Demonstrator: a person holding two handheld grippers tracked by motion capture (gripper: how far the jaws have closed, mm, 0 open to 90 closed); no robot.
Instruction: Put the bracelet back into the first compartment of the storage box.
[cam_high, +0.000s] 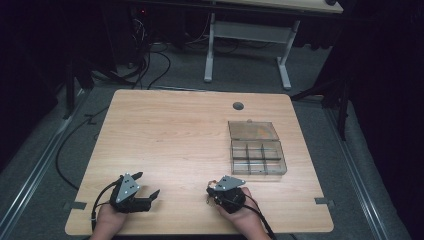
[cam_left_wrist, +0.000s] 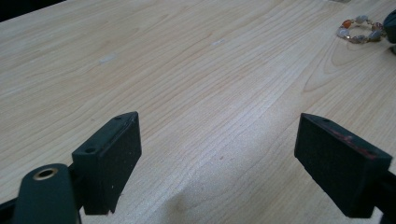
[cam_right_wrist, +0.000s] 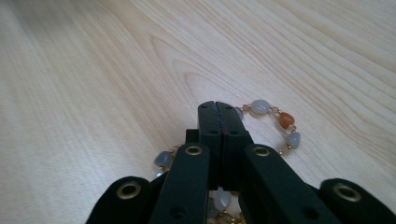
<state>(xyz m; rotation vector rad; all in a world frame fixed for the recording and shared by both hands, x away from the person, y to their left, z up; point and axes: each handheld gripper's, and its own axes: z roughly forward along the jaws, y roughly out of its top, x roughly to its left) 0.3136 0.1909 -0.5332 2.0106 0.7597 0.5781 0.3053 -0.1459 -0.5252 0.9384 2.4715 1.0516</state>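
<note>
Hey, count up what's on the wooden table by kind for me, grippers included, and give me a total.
Grippers: 2, the left gripper with jaws apart and the right gripper with jaws together at the bracelet
Beaded bracelet: 1
Clear compartment box, lid open: 1
Total: 4

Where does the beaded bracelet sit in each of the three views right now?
High view: the bracelet is near the table's front edge, at the right gripper.
Left gripper view: top right corner.
Right gripper view: centre, its beads curving around the shut jaws.
Shared landmark: the light wood table.
</note>
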